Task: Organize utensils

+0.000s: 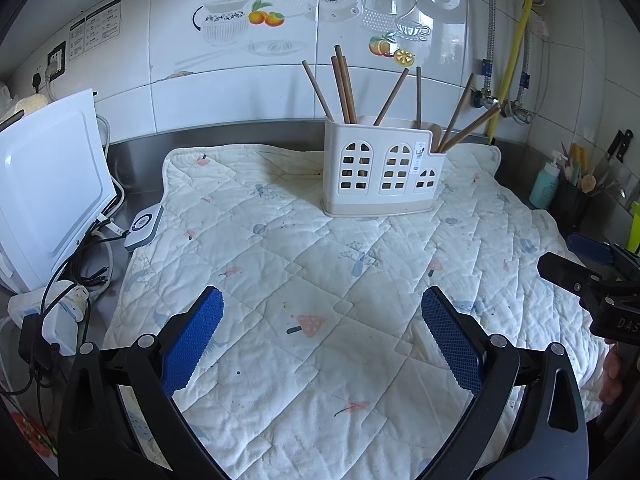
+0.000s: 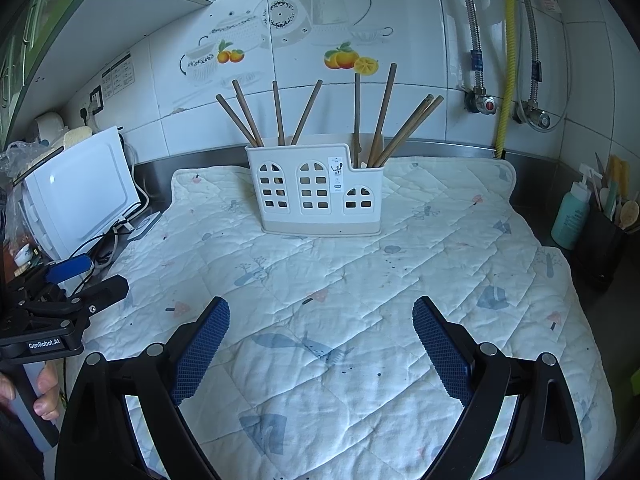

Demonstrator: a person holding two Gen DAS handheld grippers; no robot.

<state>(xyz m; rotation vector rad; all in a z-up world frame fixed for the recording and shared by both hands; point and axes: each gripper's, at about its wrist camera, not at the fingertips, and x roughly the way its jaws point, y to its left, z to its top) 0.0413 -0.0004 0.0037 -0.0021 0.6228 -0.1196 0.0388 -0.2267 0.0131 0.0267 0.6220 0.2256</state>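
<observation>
A white utensil holder (image 1: 382, 170) with arched window cut-outs stands upright at the back of a quilted mat (image 1: 320, 280); it also shows in the right wrist view (image 2: 318, 190). Several brown wooden chopsticks (image 1: 344, 84) stand in it, some in the left compartment (image 2: 276, 114) and some in the right (image 2: 384, 120). My left gripper (image 1: 322, 330) is open and empty, low over the near part of the mat. My right gripper (image 2: 320, 340) is open and empty, also over the near mat (image 2: 340, 320). Each gripper shows at the edge of the other's view.
A white appliance (image 1: 48, 192) with cables and a power strip (image 1: 60, 312) stands at the left. A teal bottle (image 2: 572, 216) and a dark holder of tools (image 2: 600, 248) stand at the right. A tiled wall with pipes (image 2: 508, 60) is behind.
</observation>
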